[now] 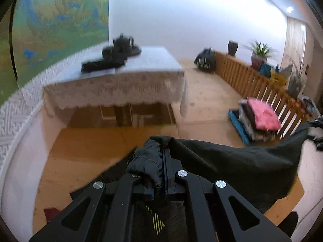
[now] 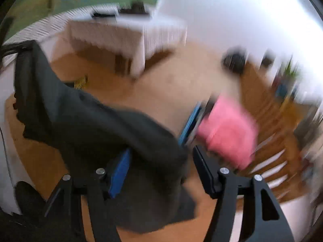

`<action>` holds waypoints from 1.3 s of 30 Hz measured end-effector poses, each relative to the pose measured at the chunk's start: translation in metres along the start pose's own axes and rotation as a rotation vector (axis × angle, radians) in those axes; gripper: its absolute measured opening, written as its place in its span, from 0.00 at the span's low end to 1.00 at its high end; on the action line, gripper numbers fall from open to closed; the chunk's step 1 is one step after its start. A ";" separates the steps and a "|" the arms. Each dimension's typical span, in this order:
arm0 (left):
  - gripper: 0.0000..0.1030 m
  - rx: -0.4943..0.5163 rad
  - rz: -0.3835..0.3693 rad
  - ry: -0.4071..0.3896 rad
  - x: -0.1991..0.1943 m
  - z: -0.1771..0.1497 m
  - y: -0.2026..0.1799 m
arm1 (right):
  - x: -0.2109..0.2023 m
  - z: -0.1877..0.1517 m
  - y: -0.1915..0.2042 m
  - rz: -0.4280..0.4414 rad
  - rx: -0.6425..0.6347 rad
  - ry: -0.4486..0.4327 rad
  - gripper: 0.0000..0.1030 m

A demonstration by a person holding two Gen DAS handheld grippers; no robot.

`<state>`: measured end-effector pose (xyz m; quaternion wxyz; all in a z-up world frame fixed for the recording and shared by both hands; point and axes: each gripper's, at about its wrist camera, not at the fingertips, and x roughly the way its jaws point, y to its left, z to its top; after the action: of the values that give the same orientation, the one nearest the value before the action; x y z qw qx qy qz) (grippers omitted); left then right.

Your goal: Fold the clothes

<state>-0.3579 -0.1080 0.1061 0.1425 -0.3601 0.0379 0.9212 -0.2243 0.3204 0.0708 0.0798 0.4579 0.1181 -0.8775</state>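
Observation:
A black garment (image 1: 232, 161) hangs stretched above the wooden floor. My left gripper (image 1: 162, 151) is shut on a bunched corner of it, the cloth pinched between the pads. The fabric runs off to the right edge of the left wrist view. In the blurred right wrist view the same black garment (image 2: 90, 121) drapes over my right gripper (image 2: 162, 151). Those jaws stand wide apart: the cloth rests against the blue pad (image 2: 121, 171) on the left, and a gap separates it from the other finger. Yellow stripes (image 1: 155, 219) show on the cloth below the left gripper.
A pile of folded clothes topped by a pink piece (image 1: 260, 115) sits on a blue mat (image 1: 236, 121) beside a wooden railing (image 1: 252, 78). A table with a white lace cloth (image 1: 121, 84) carries a dark tea set (image 1: 121, 48). A black bag (image 1: 205, 60) lies further back.

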 end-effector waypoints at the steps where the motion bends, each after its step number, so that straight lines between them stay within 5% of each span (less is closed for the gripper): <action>1: 0.05 -0.004 0.009 0.026 0.009 -0.010 0.004 | 0.014 -0.013 -0.007 0.058 0.035 0.030 0.60; 2: 0.05 -0.011 0.025 0.056 0.019 -0.020 0.011 | 0.030 -0.033 -0.012 0.113 0.069 0.050 0.60; 8: 0.05 -0.093 0.216 0.226 0.069 -0.082 0.075 | 0.101 -0.152 -0.020 0.068 0.128 0.190 0.60; 11: 0.05 -0.100 0.269 0.273 0.082 -0.098 0.092 | 0.119 -0.193 -0.020 0.157 0.226 0.242 0.60; 13: 0.09 -0.097 0.262 0.297 0.084 -0.103 0.096 | 0.121 -0.206 -0.013 0.192 0.240 0.243 0.60; 16: 0.10 -0.082 0.241 0.330 0.084 -0.109 0.100 | 0.121 -0.219 0.001 0.121 0.198 0.246 0.60; 22: 0.13 -0.013 0.249 0.413 0.065 -0.141 0.114 | 0.103 -0.247 -0.014 0.162 0.307 0.213 0.60; 31: 0.15 -0.037 0.255 0.417 0.066 -0.157 0.112 | 0.132 -0.214 0.035 0.202 0.217 0.196 0.61; 32: 0.15 -0.035 0.255 0.411 0.066 -0.155 0.110 | 0.132 -0.210 0.044 0.196 0.168 0.188 0.56; 35: 0.16 -0.031 0.255 0.389 0.064 -0.147 0.104 | 0.127 -0.206 0.051 0.193 0.084 0.213 0.05; 39: 0.17 -0.020 0.247 0.366 0.059 -0.136 0.097 | 0.098 -0.197 0.024 0.124 0.038 0.236 0.05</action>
<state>-0.3382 -0.2104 -0.0375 0.0158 -0.5153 0.0979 0.8512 -0.1199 0.3492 -0.1220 0.1105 0.5659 0.0815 -0.8130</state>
